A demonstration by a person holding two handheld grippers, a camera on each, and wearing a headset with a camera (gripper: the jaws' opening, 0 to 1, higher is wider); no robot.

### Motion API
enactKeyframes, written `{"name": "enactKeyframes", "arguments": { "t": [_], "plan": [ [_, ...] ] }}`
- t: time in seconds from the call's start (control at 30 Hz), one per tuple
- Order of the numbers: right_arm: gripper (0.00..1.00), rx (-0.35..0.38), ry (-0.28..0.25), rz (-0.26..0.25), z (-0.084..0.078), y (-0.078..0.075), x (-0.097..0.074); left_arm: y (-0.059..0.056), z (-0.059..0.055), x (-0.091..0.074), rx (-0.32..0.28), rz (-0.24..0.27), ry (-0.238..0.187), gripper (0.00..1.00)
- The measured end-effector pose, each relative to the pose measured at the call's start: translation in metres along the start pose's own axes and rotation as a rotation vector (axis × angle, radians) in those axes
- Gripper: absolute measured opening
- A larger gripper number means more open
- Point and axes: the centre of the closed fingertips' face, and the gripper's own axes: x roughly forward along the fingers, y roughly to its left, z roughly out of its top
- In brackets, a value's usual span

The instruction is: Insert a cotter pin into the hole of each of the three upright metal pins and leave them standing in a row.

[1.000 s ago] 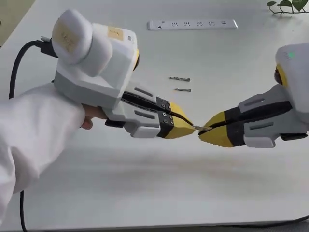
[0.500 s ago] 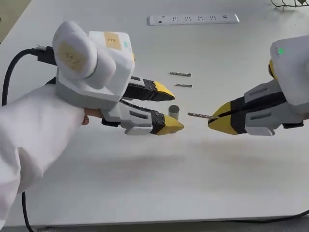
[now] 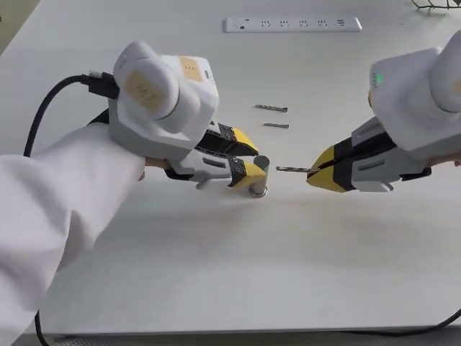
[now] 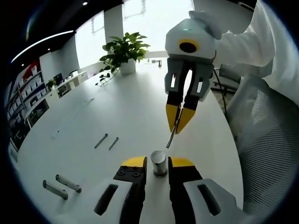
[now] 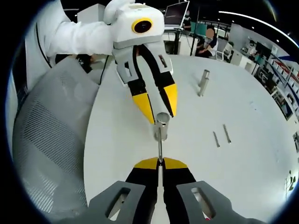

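Observation:
A short upright metal pin (image 3: 261, 167) stands on the white table, and my left gripper (image 3: 256, 164) is shut on it from the left. The left gripper view has the pin (image 4: 159, 163) squeezed between the yellow fingertips. My right gripper (image 3: 311, 171) is shut on a thin cotter pin (image 3: 290, 170). It holds the cotter pin level, with the tip a little right of the metal pin. In the right gripper view the cotter pin (image 5: 160, 144) runs straight out to the metal pin (image 5: 162, 120). Two more metal pins (image 4: 60, 185) lie far off on the table.
Two loose cotter pins (image 3: 271, 109) (image 3: 276, 125) lie behind the grippers. A white power strip (image 3: 292, 24) lies along the far edge. A black cable (image 3: 50, 104) trails from the left gripper. A potted plant (image 4: 122, 50) stands at the table's far end.
The left gripper, open beside the metal pin half a second ago, has come down and shut on it. The right gripper has brought the cotter pin closer to the pin.

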Motion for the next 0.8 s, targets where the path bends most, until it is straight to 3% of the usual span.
{"name": "enactKeyframes", "arguments": {
  "t": [0.17,0.27,0.7,0.8],
  "plan": [
    [0.0,-0.024,0.011,0.001,0.0,-0.004,0.003,0.003,-0.004,0.002,0.0,-0.006,0.01,0.16],
    [0.0,-0.026,0.007,0.003,0.001,-0.006,0.005,-0.003,-0.004,0.003,-0.006,-0.042,0.01,0.12],
    [0.0,-0.058,0.007,0.014,0.007,-0.01,0.013,-0.003,-0.003,0.005,0.009,-0.052,0.017,0.11],
    [0.0,-0.098,0.035,0.006,0.005,-0.012,0.017,-0.003,-0.003,0.005,0.01,-0.051,0.019,0.11]
  ]
}}
